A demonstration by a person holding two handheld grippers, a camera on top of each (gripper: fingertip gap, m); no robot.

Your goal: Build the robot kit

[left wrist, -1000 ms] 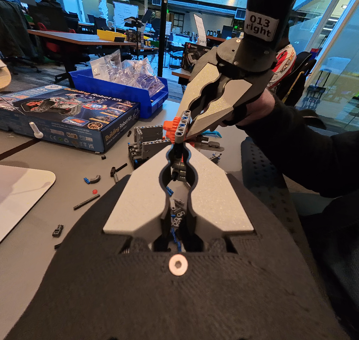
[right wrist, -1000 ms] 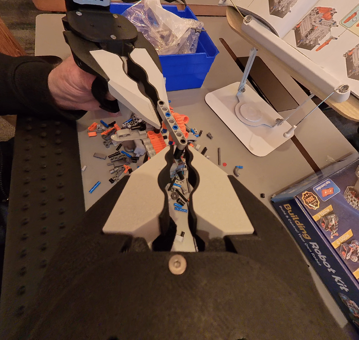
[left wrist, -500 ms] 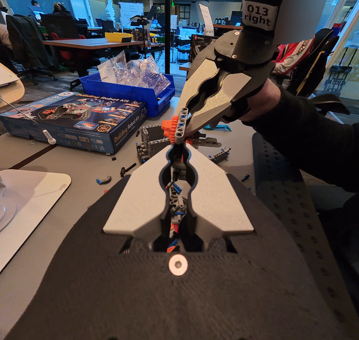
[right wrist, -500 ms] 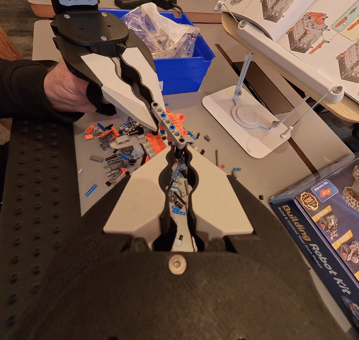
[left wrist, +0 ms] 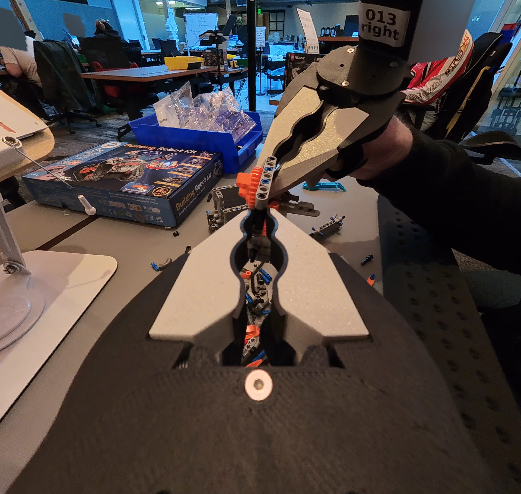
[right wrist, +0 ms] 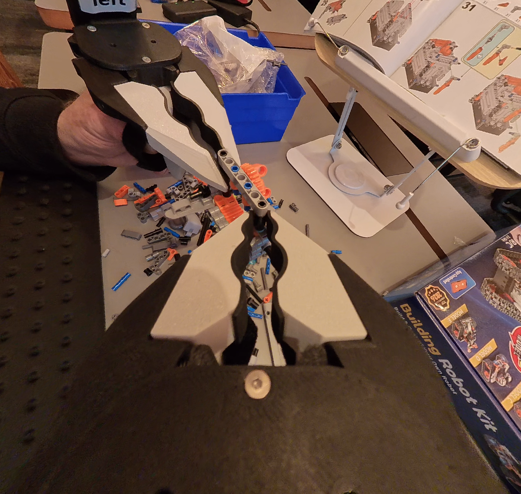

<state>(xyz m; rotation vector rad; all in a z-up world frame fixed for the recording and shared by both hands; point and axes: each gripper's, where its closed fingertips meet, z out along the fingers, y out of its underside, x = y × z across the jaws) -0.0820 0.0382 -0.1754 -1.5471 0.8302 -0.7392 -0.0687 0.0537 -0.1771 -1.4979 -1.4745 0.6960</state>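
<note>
Jaws of both nearly together. Left gripper [left wrist: 258,214] and right gripper [right wrist: 258,214] tip to tip, apparently both clamped on grey perforated plastic beam [left wrist: 265,181], held above loose orange and grey bricks [right wrist: 174,207] on grey table [right wrist: 307,125].

Centre of right wrist view: beam [right wrist: 243,181] between both grippers' tips, above parts pile [right wrist: 180,212].
Upper centre: bin [right wrist: 259,108] holding plastic bags [right wrist: 234,57], behind pile.
Right: stand base [right wrist: 346,187] on table [right wrist: 394,255]; booklet [right wrist: 439,29] above it.
Lower right: kit box [right wrist: 473,333].
</note>
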